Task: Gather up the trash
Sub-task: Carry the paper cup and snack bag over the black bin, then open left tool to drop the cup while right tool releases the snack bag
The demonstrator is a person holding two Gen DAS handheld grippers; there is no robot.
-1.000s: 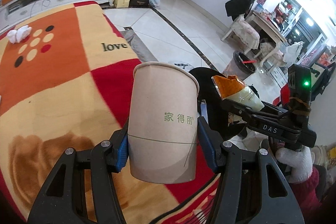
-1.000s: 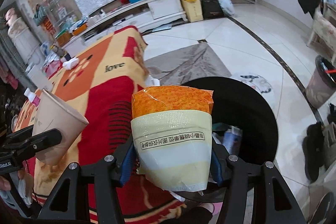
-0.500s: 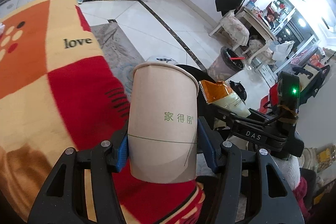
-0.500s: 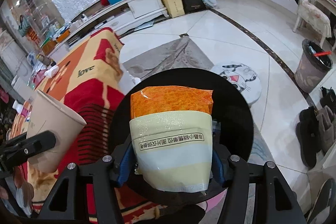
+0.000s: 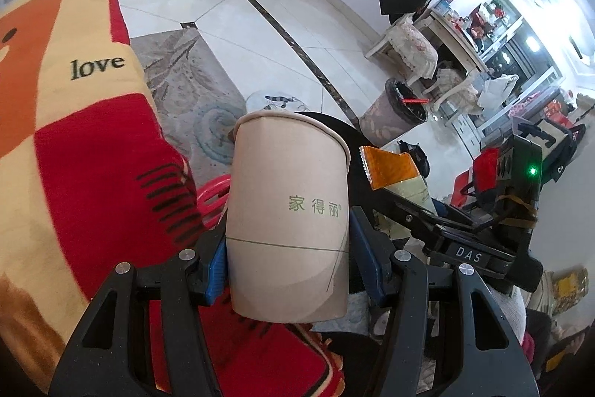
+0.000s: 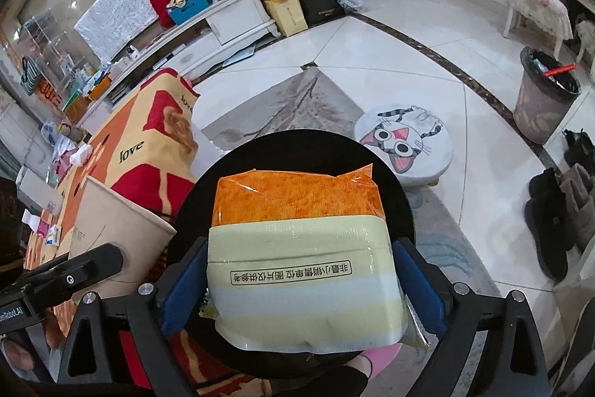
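Your left gripper [image 5: 288, 263] holds the paper cup [image 5: 288, 222] upright, its blue pads pressed on both sides of the lower half. Your right gripper [image 6: 303, 279] has jaws opening wide; the snack packet [image 6: 301, 263] sits between them, a gap showing at each pad, above the black bin [image 6: 401, 196]. The cup stands at nine o'clock of the packet, beside the blanket-covered table [image 5: 67, 121].

Right gripper [image 6: 303, 279] jaws opening, looser around snack packet [image 6: 301, 252].
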